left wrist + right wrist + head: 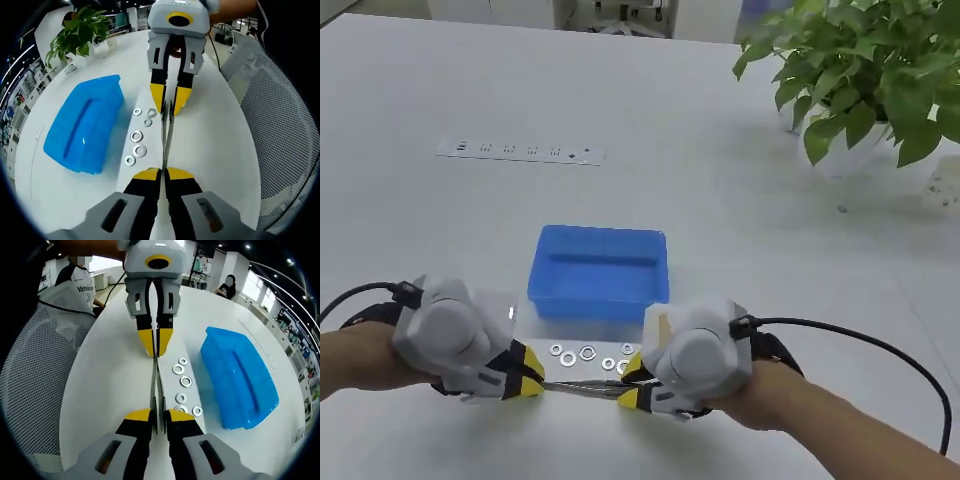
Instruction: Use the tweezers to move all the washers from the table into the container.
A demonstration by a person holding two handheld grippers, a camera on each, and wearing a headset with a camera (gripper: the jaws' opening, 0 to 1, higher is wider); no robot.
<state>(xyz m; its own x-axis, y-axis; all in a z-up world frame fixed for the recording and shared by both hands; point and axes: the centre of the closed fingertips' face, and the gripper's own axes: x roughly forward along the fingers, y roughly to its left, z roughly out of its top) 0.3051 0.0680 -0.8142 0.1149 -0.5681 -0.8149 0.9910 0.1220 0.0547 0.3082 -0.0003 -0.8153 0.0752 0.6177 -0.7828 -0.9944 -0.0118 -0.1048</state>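
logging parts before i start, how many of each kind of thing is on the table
washers: 6
tweezers: 1
blue container: 1
power strip: 1
potted plant: 1
total: 10

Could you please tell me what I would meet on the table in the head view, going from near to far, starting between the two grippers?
tweezers → washers → blue container → white power strip
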